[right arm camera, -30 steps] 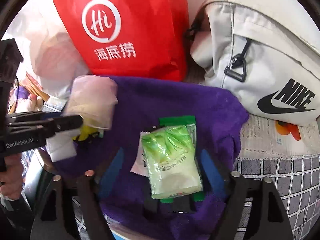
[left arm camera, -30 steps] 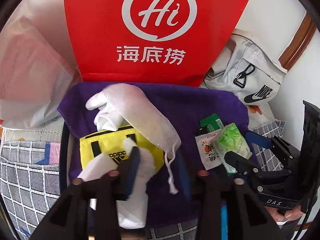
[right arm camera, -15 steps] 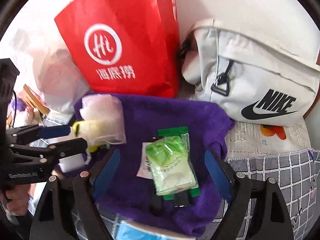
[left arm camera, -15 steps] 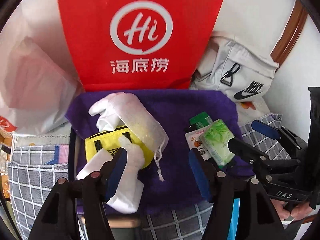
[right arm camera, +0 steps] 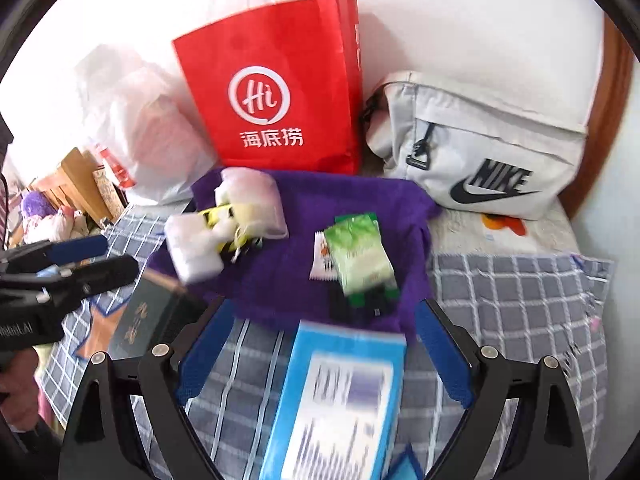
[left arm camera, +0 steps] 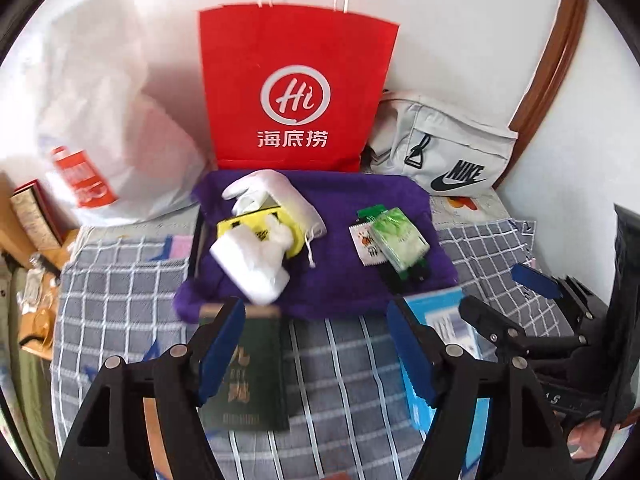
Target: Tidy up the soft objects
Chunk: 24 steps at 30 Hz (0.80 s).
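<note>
A purple towel (left arm camera: 352,280) (right arm camera: 280,264) lies on the checked bedcover. On its left is a pile: a white drawstring pouch (left arm camera: 296,204), a yellow Adidas pouch (left arm camera: 240,228) and white gloves (left arm camera: 248,268) (right arm camera: 192,248). On its right lie a green tissue pack (left arm camera: 400,240) (right arm camera: 360,260) and small sachets (left arm camera: 362,242). My left gripper (left arm camera: 316,348) is open and empty, in front of the towel. My right gripper (right arm camera: 320,352) is open and empty, over a blue box.
A red paper bag (left arm camera: 296,88) (right arm camera: 276,88), a white plastic bag (left arm camera: 104,120) and a grey Nike bag (left arm camera: 448,152) (right arm camera: 484,160) stand behind the towel. A dark green book (left arm camera: 244,380) (right arm camera: 144,320) and a blue box (right arm camera: 340,400) lie in front.
Both grippers have pulled back and up from the towel, still open. The book and blue box have come into view. The objects on the towel have not moved.
</note>
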Each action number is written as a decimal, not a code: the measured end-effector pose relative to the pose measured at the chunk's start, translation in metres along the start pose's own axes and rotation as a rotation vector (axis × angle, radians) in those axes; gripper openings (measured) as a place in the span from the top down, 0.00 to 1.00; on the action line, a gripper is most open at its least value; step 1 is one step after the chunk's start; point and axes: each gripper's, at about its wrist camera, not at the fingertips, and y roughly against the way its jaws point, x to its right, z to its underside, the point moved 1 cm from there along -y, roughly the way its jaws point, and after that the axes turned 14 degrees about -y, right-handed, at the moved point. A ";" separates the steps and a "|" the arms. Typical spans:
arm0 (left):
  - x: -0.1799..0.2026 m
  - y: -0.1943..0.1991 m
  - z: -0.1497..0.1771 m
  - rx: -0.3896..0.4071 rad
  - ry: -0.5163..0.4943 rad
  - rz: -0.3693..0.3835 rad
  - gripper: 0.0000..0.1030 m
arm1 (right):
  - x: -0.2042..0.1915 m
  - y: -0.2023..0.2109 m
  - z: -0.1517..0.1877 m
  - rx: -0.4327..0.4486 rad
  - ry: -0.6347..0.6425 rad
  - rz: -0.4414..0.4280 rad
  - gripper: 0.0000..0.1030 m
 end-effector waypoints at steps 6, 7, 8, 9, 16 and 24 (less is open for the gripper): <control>0.017 0.047 0.042 0.047 0.023 -0.016 0.21 | 0.001 0.063 0.046 0.059 -0.037 0.004 0.00; 0.020 0.054 0.050 0.055 0.031 -0.021 0.17 | 0.003 0.074 0.055 0.062 -0.049 -0.003 0.00; 0.024 0.061 0.059 0.064 0.036 -0.030 0.15 | 0.003 0.082 0.061 0.068 -0.054 -0.003 0.00; 0.026 0.067 0.066 0.068 0.038 -0.041 0.14 | 0.004 0.090 0.069 0.073 -0.053 -0.001 0.00; 0.047 0.106 0.120 0.084 0.040 -0.136 0.11 | 0.011 0.131 0.120 0.065 -0.070 0.007 0.00; 0.070 0.142 0.157 0.140 0.049 -0.215 0.11 | 0.017 0.167 0.164 0.107 -0.062 0.033 0.00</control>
